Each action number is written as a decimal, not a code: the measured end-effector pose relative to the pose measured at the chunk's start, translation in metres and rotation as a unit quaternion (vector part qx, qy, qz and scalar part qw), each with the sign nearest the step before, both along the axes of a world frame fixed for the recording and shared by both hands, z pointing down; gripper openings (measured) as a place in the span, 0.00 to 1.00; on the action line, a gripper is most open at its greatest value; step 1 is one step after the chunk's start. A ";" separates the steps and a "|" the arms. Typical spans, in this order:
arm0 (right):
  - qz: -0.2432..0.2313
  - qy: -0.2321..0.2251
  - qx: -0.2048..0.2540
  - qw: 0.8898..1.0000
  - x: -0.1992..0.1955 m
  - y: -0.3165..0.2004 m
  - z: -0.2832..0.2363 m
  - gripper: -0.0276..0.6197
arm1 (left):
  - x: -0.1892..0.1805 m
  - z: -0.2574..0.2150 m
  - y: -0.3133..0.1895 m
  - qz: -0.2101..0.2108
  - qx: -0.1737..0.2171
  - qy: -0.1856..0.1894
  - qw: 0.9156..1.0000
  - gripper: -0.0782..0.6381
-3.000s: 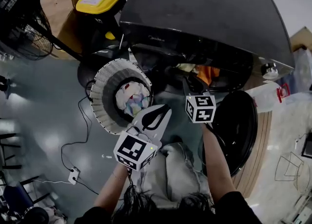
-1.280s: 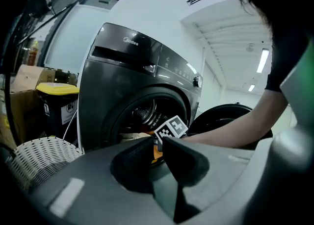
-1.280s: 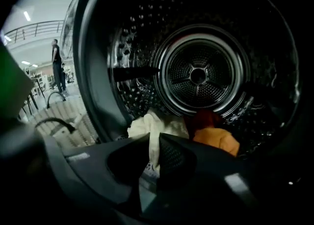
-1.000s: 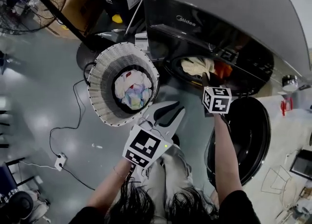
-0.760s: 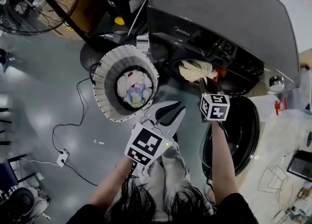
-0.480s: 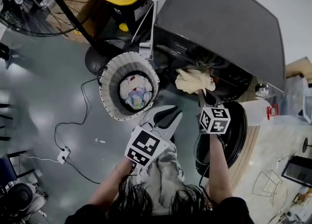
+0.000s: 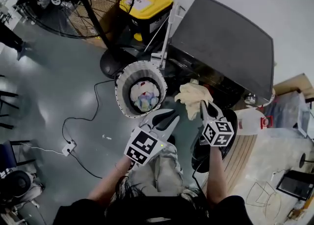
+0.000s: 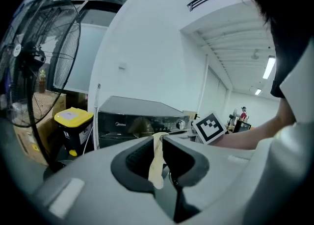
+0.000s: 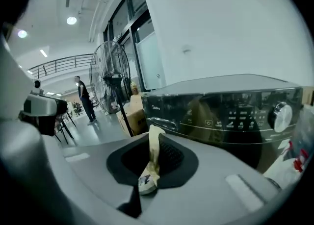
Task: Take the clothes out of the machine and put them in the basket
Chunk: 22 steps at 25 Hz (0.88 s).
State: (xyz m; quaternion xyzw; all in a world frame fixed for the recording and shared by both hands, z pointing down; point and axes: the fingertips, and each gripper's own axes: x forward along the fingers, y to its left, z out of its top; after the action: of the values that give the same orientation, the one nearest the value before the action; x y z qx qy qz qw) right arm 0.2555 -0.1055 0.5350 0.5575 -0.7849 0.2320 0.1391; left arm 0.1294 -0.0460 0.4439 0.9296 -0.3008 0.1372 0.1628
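Cream garment [image 7: 194,97] out of machine [image 7: 221,47], bunched and drooping off tip of right gripper [image 7: 203,105], jaws pinching thin fold of it. Left gripper [image 7: 172,115] just beside garment's lower edge, jaws pressed on cream strip [image 8: 156,162]; cannot tell whether same garment. Basket [image 7: 123,79] lies left of right gripper's tip, ahead-left of left gripper, the nearer one. Likely next: carry garment leftward over rim before release.

Standing fan [image 7: 73,3], top cut off.

Grey floor [image 7: 59,96] carries basket [image 7: 121,89], washing machine [image 7: 221,47], fan stand [image 7: 110,64], yellow-lidded bin [image 7: 147,3], power strip [image 7: 68,146].
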 end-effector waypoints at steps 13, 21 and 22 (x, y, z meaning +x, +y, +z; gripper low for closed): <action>-0.070 -0.021 0.070 0.995 -0.079 0.019 -0.121 0.10 | -0.061 -0.044 0.011 -0.055 0.008 0.019 0.998 0.18; -0.139 -0.034 0.139 0.980 -0.150 0.019 -0.198 0.10 | -0.130 -0.065 0.014 -0.120 0.026 0.016 0.992 0.18; -0.147 -0.035 0.145 0.978 -0.160 0.017 -0.204 0.10 | -0.139 -0.066 0.014 -0.128 0.028 0.015 0.991 0.18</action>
State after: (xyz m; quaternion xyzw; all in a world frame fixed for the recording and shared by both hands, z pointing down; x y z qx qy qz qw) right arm 0.0958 -0.0883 0.3309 0.4422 -0.8877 0.1120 0.0620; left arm -0.0093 -0.0318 0.3779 0.8897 -0.4186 0.0927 0.1570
